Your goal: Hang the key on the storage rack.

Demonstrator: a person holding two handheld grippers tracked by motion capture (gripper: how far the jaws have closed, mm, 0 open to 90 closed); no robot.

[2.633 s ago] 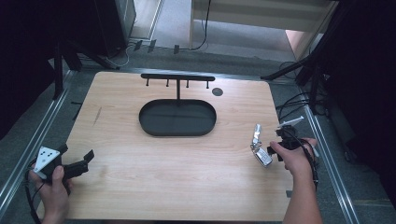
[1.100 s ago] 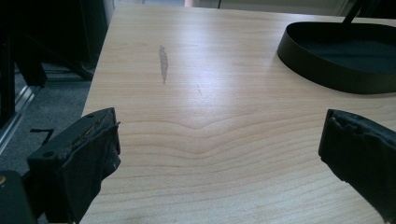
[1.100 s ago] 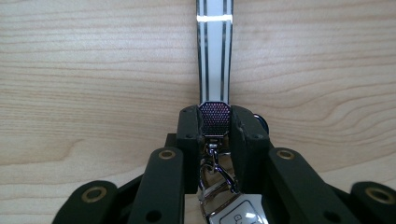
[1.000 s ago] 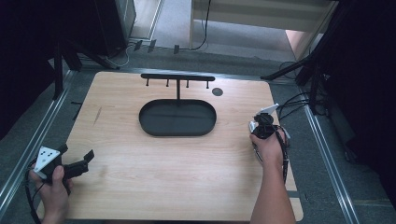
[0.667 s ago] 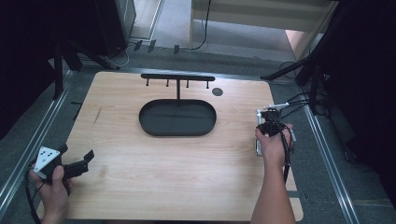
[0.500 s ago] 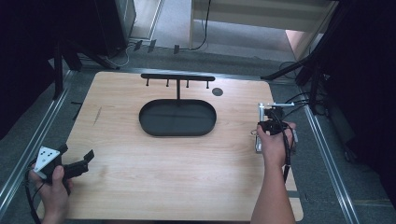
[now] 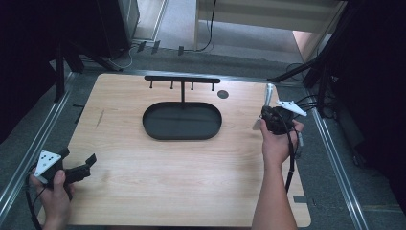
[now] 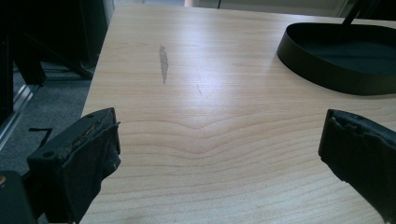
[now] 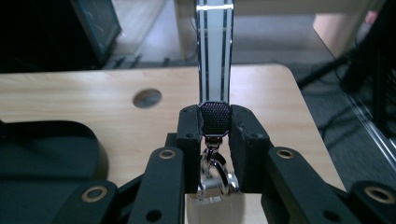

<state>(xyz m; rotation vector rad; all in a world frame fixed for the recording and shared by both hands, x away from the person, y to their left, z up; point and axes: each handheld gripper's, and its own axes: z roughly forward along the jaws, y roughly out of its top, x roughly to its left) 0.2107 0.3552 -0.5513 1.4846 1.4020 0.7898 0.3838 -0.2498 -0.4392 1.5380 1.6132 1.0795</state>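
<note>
My right gripper (image 7: 272, 119) is over the table's right side, shut on a short lanyard. Its grey strap (image 7: 268, 92) sticks out beyond the jaws toward the far edge. In the right gripper view the jaws pinch the black end piece (image 9: 215, 119) of the striped strap (image 9: 215, 51), and a shiny metal clasp (image 9: 212, 179) hangs below between the fingers. My left gripper (image 7: 84, 165) rests at the front left corner, open and holding nothing. A black oval tray (image 7: 160, 132) with a hook rack (image 7: 182, 79) behind it stands in the middle far part of the table.
A dark round spot (image 7: 222, 94) marks the table right of the rack, also the round spot (image 9: 147, 98) ahead of the right gripper. The tray's rim (image 8: 327, 77) lies ahead and right of the left jaws. Metal rails run along both table sides.
The right hand has carried the lanyard from the front right toward the far right, turning the strap to point away. The left gripper has not moved.
</note>
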